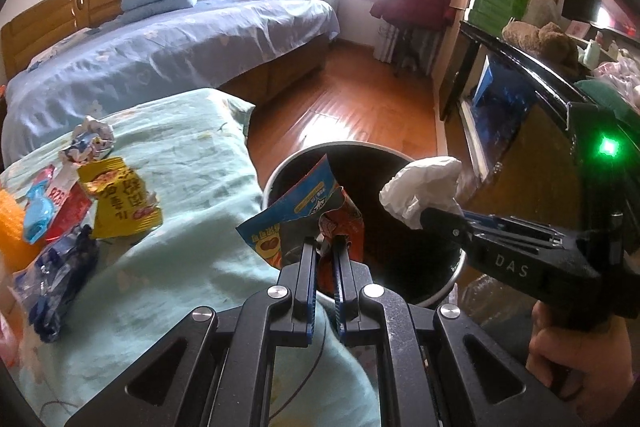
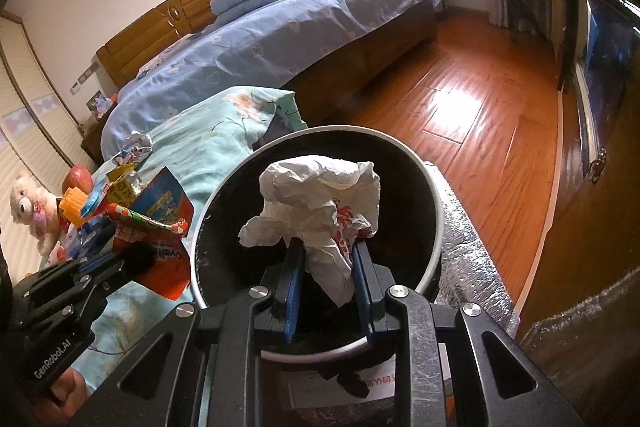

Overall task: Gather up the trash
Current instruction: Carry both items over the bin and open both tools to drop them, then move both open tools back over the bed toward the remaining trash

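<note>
The right gripper point(image 2: 324, 247), jaws clamped on a crumpled white paper wad point(image 2: 316, 195), hangs over the round black bin's point(image 2: 434, 195) mouth, while the left gripper point(image 1: 323, 247), jaws pinched shut on a blue-and-red snack wrapper point(image 1: 304, 203), sits over its nine-o'clock rim.

Round black bin point(image 2: 224, 211), pale rim, open-topped, on the floor against the bed edge. Crumpled white paper wad point(image 2: 316, 195) with red print, held over the bin mouth. Blue-and-red snack wrapper point(image 1: 304, 211), creased, upright at the bin's near rim. On the teal bedcover: yellow wrapper point(image 1: 120, 203), crumpled foil ball point(image 1: 90, 143), blue packet point(image 1: 60, 275), lying loose
</note>
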{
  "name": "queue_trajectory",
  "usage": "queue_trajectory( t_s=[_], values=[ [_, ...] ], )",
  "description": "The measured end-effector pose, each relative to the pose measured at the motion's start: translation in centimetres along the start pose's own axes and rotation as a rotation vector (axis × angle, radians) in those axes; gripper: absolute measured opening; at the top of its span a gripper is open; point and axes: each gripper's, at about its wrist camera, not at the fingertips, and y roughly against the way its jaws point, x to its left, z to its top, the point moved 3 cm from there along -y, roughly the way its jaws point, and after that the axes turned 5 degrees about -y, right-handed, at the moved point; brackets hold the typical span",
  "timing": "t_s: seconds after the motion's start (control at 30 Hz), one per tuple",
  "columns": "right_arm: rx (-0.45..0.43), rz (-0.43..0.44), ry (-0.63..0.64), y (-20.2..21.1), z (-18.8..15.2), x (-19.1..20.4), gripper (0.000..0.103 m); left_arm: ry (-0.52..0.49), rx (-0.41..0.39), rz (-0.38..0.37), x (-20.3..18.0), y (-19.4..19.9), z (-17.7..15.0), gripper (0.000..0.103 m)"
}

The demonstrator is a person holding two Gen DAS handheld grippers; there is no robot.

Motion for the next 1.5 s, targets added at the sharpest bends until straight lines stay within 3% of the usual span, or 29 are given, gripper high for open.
queue_trajectory(
  t_s=[0.57, 0.63, 0.8, 0.87, 1.1, 1.5],
  values=[
    [0.016, -0.022, -0.014, -1.0, 1.3, -1.1, 0.027, 0.016, 0.042, -0.025, 0.3, -2.7, 0.8, 0.007],
    [0.018, -0.028, -0.014, -1.1, 1.4, -1.2, 0.028, 0.016, 0.042, -0.026, 0.2, -2.7, 0.7, 0.013],
    [0.014, -0.029, -0.021, -0.9, 1.4, -1.1, 0.035, 0.019, 0.017, -0.011, 0.3, -2.0, 0.5, 0.044],
    [0.015, -0.025, -0.026, -0.8, 1.3, -1.1, 0.045, 0.025, 0.008, -0.002, 0.6, -1.4, 0.0, 0.049],
    [-0.020, 0.007, -0.041, 0.2, 0.4, -0.1, 0.070, 0.068, -0.020, 0.044, 2.2, 1.4, -2.6, 0.060],
    [-0.017, 0.095, 0.013, 0.8, -3.0, 6.3, 0.076, 0.175, -0.031, 0.134, 6.0, 7.8, -8.4, 0.061]
  ],
)
